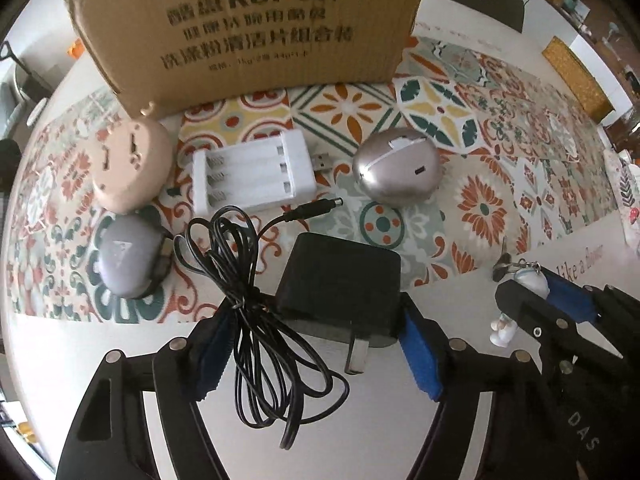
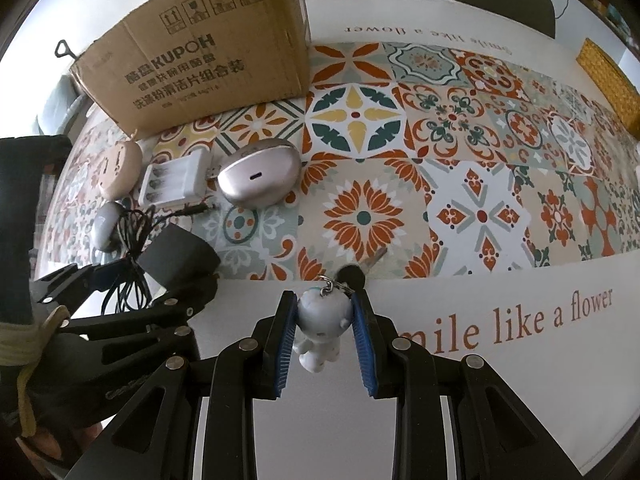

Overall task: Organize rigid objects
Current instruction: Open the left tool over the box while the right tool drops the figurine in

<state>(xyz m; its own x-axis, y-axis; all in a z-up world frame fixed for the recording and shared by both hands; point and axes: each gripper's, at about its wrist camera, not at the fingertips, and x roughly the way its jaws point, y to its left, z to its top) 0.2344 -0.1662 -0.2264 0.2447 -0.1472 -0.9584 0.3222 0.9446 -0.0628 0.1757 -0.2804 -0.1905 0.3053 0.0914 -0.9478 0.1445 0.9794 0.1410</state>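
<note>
At the bottom centre of the right wrist view, the right gripper [image 2: 324,320] pinches a white figurine keychain [image 2: 319,322]. In the left wrist view's lower middle, the left gripper [image 1: 316,332] straddles a black power adapter [image 1: 340,280], one pad touching it, the other against its cord; whether it grips, I cannot tell. Farther up stands a cardboard box [image 1: 248,28].

Soft daylight was bright and even, with glare on the white table [image 1: 120,344] near each claw. Fisheye distortion bent the edges and darkened the corners; far details were slightly blurred.

Power adapter [image 1: 338,280]: black, prongs toward camera, between left fingers [image 1: 420,348]; coiled cable alongside.
Astronaut keychain [image 2: 320,328]: white figurine, clamped between right fingers [image 2: 362,344].
Battery charger [image 1: 252,170]: white, beyond fingers.
</note>
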